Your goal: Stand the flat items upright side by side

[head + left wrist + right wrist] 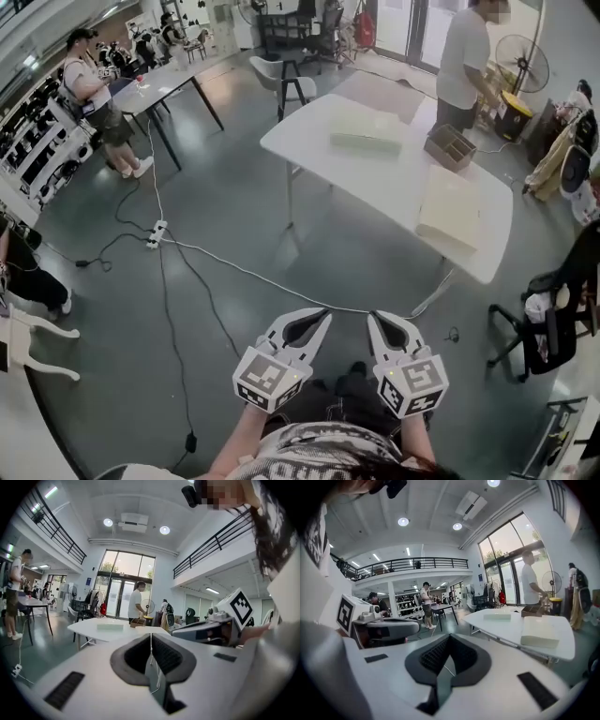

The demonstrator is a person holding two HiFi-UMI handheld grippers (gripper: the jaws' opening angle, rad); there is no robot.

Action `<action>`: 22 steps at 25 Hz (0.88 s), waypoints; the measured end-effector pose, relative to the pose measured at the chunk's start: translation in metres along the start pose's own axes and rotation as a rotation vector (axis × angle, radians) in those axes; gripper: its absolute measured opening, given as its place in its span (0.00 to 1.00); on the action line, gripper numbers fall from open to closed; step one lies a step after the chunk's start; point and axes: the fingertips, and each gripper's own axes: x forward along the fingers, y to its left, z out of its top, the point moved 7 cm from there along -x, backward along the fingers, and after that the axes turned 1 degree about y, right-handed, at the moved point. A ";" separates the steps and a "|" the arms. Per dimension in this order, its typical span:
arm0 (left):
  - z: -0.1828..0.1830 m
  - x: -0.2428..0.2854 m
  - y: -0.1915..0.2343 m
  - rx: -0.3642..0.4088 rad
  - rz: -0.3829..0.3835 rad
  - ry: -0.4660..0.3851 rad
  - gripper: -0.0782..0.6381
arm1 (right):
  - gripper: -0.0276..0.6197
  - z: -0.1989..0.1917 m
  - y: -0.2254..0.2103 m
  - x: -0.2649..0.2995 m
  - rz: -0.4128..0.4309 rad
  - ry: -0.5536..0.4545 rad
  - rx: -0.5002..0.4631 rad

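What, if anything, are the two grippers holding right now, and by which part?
Nothing is held. The left gripper and the right gripper both have their jaws closed together with nothing between them, short of the white table.

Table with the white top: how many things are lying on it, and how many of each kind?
On the white table:
Flat cream items: 2
Brown box: 1
Total: 3
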 end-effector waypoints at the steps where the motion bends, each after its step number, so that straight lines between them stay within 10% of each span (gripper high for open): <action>1: -0.002 0.003 0.002 -0.007 0.001 -0.001 0.13 | 0.04 -0.001 -0.003 0.003 0.002 0.007 0.001; 22: 0.043 0.180 0.118 0.004 0.156 0.024 0.13 | 0.04 0.073 -0.172 0.170 0.169 0.020 -0.015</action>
